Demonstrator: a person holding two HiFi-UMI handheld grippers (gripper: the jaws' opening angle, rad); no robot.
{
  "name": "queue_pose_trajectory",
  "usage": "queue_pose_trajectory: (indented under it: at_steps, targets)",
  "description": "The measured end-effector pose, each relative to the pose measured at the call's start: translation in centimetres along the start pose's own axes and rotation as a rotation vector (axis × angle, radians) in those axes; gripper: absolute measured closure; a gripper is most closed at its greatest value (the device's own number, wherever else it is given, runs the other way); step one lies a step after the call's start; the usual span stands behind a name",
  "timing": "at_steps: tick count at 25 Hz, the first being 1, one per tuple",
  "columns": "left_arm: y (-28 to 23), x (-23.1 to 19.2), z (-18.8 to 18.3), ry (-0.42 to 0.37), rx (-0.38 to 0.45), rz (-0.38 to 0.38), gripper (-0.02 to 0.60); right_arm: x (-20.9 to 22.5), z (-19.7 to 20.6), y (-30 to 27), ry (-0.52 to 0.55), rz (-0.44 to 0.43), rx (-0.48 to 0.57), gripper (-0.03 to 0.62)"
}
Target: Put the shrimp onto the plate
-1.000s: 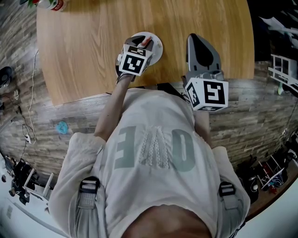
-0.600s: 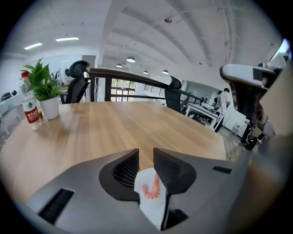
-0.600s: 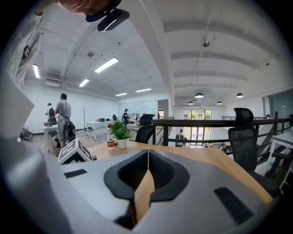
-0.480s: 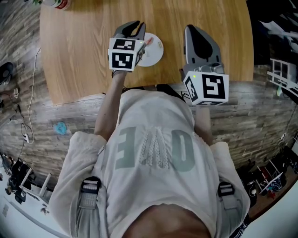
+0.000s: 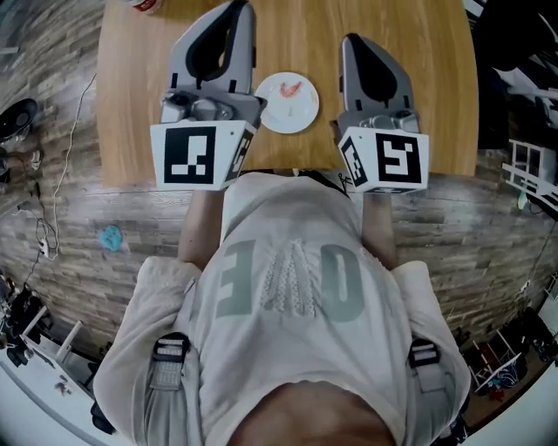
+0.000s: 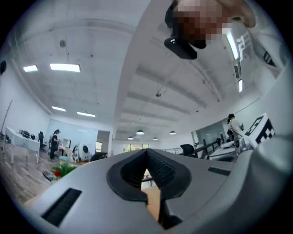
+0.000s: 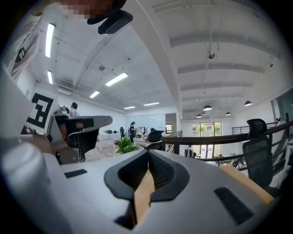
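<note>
A small white plate (image 5: 286, 103) sits on the wooden table (image 5: 418, 78), with the pink-red shrimp (image 5: 292, 87) lying on it. My left gripper (image 5: 239, 10) is raised to the left of the plate, clear of it, jaws shut with nothing between them. To the plate's right my right gripper (image 5: 351, 43) is also shut and holds nothing. In the left gripper view the left gripper (image 6: 147, 154) points out over the room, its pads together. The right gripper view shows the right gripper (image 7: 148, 154) the same way, with a strip of table behind the pads.
A red-and-white object (image 5: 148, 4) stands at the table's far left corner. The table's near edge (image 5: 157, 179) runs just below the grippers. On the plank floor at left lie a blue scrap (image 5: 111, 237) and cables (image 5: 44, 235). Shelving (image 5: 527, 161) stands at right.
My left gripper has lifted off the plate and moved left and up toward the camera, leaving the shrimp on the plate, and its jaws have shut. The right gripper has barely moved.
</note>
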State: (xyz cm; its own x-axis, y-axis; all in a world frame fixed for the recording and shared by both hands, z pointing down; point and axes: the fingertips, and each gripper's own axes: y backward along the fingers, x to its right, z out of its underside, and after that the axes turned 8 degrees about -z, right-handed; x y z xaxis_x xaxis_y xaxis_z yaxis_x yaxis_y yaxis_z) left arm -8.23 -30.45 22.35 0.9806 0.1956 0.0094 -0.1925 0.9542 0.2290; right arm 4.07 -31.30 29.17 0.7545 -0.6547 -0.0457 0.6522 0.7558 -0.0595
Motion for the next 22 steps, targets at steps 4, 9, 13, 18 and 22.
queue_pose_trajectory:
  at_steps: [4, 9, 13, 18, 22]
  targets:
    - [1.3, -1.5, -3.5, -0.056, 0.115, -0.063, 0.572, -1.2, -1.6, -0.5, 0.029, -0.024, 0.039, 0.572]
    - [2.1, -2.6, -3.7, -0.068, 0.120, -0.092, 0.572, -2.1, -2.7, -0.7, 0.054, -0.040, 0.062, 0.574]
    - [2.3, -2.2, -4.1, -0.138, 0.113, -0.088, 0.572, -2.3, -3.0, -1.1, 0.051, -0.047, 0.065, 0.574]
    - [2.7, -1.9, -4.2, -0.142, 0.112, -0.073, 0.572, -3.0, -2.7, -1.4, 0.077, -0.052, 0.035, 0.574]
    - [2.9, -1.8, -3.9, -0.140, 0.100, -0.063, 0.572, -3.4, -2.6, -1.4, 0.069, -0.057, 0.032, 0.574]
